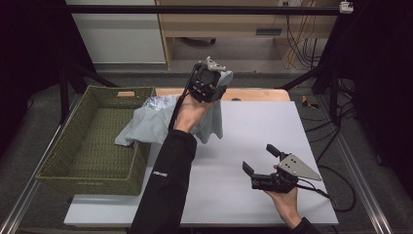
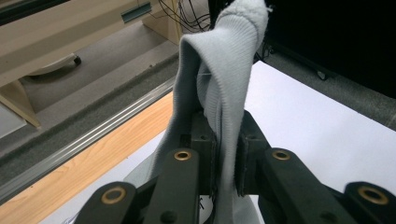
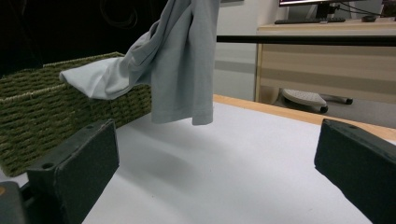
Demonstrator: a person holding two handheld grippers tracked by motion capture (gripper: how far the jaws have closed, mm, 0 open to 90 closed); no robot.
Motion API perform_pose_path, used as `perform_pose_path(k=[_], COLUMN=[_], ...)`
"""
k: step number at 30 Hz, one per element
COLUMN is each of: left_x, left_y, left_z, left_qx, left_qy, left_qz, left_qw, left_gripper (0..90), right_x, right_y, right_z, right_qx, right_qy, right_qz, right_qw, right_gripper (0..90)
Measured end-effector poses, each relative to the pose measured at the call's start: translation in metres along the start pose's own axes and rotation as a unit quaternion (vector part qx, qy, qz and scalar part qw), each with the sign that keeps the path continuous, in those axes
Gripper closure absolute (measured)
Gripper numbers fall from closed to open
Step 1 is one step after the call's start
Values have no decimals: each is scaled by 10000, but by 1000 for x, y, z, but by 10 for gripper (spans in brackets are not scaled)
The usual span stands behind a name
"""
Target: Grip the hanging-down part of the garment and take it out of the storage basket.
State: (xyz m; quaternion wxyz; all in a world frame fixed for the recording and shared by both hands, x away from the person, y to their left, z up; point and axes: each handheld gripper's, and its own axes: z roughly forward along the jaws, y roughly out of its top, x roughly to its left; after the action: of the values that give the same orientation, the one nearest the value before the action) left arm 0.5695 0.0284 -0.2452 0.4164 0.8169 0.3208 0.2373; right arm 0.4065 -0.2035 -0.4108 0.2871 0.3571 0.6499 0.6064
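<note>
A pale grey-blue garment (image 1: 160, 122) hangs from my left gripper (image 1: 214, 83), which is raised above the table's far side and shut on a ribbed fold of the cloth (image 2: 224, 93). The rest of the garment (image 3: 182, 65) droops down and trails over the rim of the green woven basket (image 1: 92, 146) at the left. In the right gripper view its hem hangs just above the white tabletop (image 3: 210, 163). My right gripper (image 1: 260, 158) rests low near the table's front right, open, with nothing between its jaws.
The white mat (image 1: 253, 131) covers the wooden table; a strip of wood (image 1: 258, 94) shows at the far edge. A black frame bar (image 1: 195, 9) crosses above the back. Cables (image 1: 336, 195) trail off the right side. A wooden cabinet (image 1: 234, 24) stands behind.
</note>
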Motion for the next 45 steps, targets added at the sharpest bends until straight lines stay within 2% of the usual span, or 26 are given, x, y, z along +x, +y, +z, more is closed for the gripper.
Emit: perform_pose_path(k=[1,2,3,5,8,9,13,14,16,17,18,19,20,21,22,24,25,27,29,30,31,32,33,40,42,45], left_x=[0,0,1,0,3,4,3,3,2,3,3,3,3,4,4,5,6,5,6,6,6,6,8,8,8,8], left_y=[0,0,1,1,0,1,3,3,4,4,4,4,4,4,4,4,4,3,4,4,3,3,4,4,4,4], left_z=[0,0,-2,-2,-4,-5,-7,-6,-6,-7,-7,-7,-8,-9,-9,-10,-11,-11,-13,-13,-14,-14,-15,-16,-15,-15], left_qx=[-9,-9,29,-36,69,107,68,2,18,84,16,16,39,62,62,63,128,65,98,43,16,16,93,99,96,106], left_qy=[6,6,0,-2,-2,-2,10,11,16,22,35,35,21,14,14,21,20,22,25,17,27,27,26,34,28,31], left_qz=[-10,-10,41,-32,72,114,83,24,15,126,88,88,85,98,98,90,154,74,164,70,62,62,165,165,170,174], left_qw=[10000,10000,10000,10000,10000,9999,9999,10000,10000,9999,10000,10000,10000,9999,9999,9999,9998,9999,9998,10000,10000,10000,9998,9998,9998,9998], left_gripper=[798,797,797,797,797,798,798,798,798,798,797,797,797,798,798,798,797,798,797,797,797,798,798,797,798,798], right_x=[-1,0,-2,-1,1,2,3,4,5,7,8,10,10,13,14,18,19,22,26,28,27,30,30,37,43,45], right_y=[1,3,3,7,11,13,15,16,16,18,20,21,22,23,23,26,26,28,31,32,32,33,34,40,41,41], right_z=[1,1,2,5,10,10,18,19,21,26,29,32,35,38,41,47,50,52,60,63,65,67,69,83,91,96], right_qx=[-32,-20,-66,-69,-95,-43,-92,-11,-49,-31,-51,-105,-93,-74,-87,-52,-58,-59,-50,-53,-21,-37,-18,-24,8,25], right_qy=[-36,-4,10,19,42,82,111,64,92,126,125,161,177,167,187,236,204,235,215,237,214,226,235,257,285,326], right_qz=[-70,26,-80,7,-64,2,-95,-42,-10,13,9,26,-67,-18,-116,-17,-113,-19,-58,-31,-165,-37,-21,-6,-80,-31], right_qw=[10000,10000,9999,10000,9999,10000,9999,10000,9999,9999,9999,9998,9998,9998,9997,9997,9997,9997,9997,9997,9996,9997,9997,9997,9996,9995], right_gripper=[4,4,4,4,4,4,4,4,4,4,4,4,4,4,4,4,4,4,4,4,4,4,4,4,4,4])
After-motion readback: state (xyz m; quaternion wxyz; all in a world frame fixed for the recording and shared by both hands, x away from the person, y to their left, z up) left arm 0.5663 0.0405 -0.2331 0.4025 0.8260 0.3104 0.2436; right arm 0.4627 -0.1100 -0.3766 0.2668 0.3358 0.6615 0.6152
